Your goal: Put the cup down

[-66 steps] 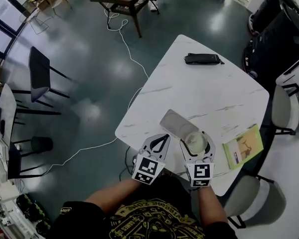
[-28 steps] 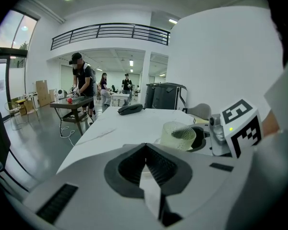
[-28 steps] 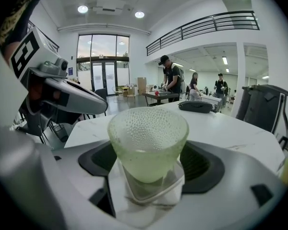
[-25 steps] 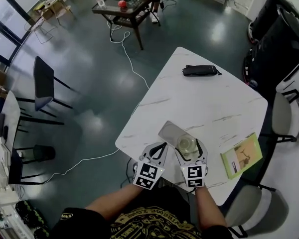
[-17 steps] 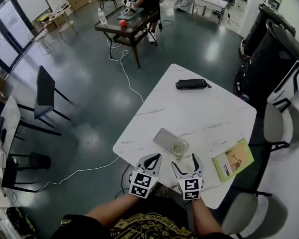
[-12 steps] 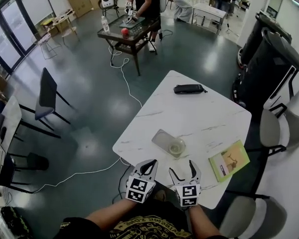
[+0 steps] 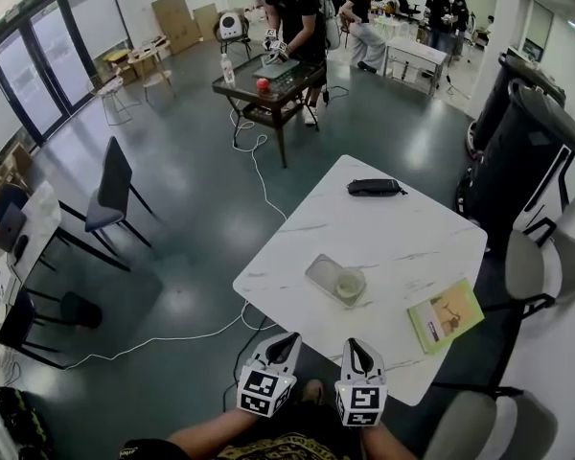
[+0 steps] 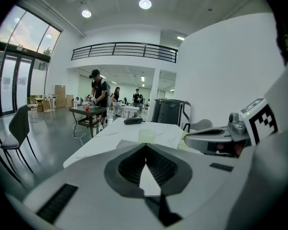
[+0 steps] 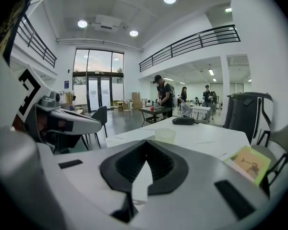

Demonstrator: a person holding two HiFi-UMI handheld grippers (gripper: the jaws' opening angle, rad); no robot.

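The cup (image 7: pixel 349 284) stands upright on the surface (image 7: pixel 402 228), with its base partly on a flat grey tray (image 7: pixel 320 271). No claw touches it. In my judgement the main part of the task is therefore done: the cup is down and it is free.

The right claw (image 7: pixel 356 344) is at the edge of the surface on the person's side, well apart from the cup. In the right gripper view its jaws are closing fully. The tips meet, nothing is between them, and the cup shows far beyond them. The left claw (image 7: pixel 289 338) is just beside the right one. In the left gripper view its jaws are together at the tips and hold nothing.

A book (image 7: pixel 444 314) and a black case (image 7: pixel 376 188) lie elsewhere on the surface, apart from the cup.

I think little or nothing is left to do. The cup looks stable and is not close to any edge.
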